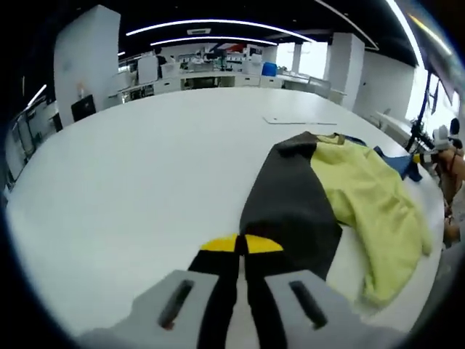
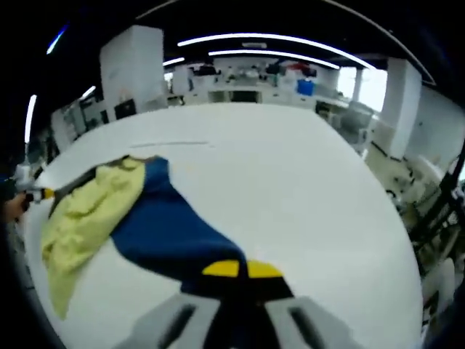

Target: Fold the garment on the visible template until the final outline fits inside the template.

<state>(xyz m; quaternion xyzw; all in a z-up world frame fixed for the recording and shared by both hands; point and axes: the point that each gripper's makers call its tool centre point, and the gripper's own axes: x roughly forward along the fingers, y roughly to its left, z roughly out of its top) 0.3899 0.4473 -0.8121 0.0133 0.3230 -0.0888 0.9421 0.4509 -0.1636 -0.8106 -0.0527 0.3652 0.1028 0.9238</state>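
A broad white worktop (image 1: 145, 182) takes up most of both views, with a lit room of white counters and pillars behind it (too small and blurred to read in detail).

On the worktop lies the garment (image 1: 349, 189), a colour-blocked top spread loosely and rumpled. In the left gripper view it shows a dark grey sleeve or panel (image 1: 290, 203) running toward the camera, a yellow-green body beside it and a strip of blue at the far edge. In the right gripper view the same garment (image 2: 131, 211) shows its blue panel (image 2: 167, 233) running toward the camera, with the yellow-green part bunched to the left.

A thin flat outline, perhaps the template (image 1: 301, 120), lies on the worktop beyond the garment in the left gripper view; in the right gripper view only a faint line (image 2: 171, 144) marks it.

The left tongs (image 1: 241, 243), yellow-tipped, are pressed together on the near end of the dark grey panel. The right tongs (image 2: 242, 270) are likewise pressed together, pinching the near end of the blue panel.

At the left edge of the right gripper view the other gripper's yellow tip (image 2: 45, 194) sits by the far side of the garment.
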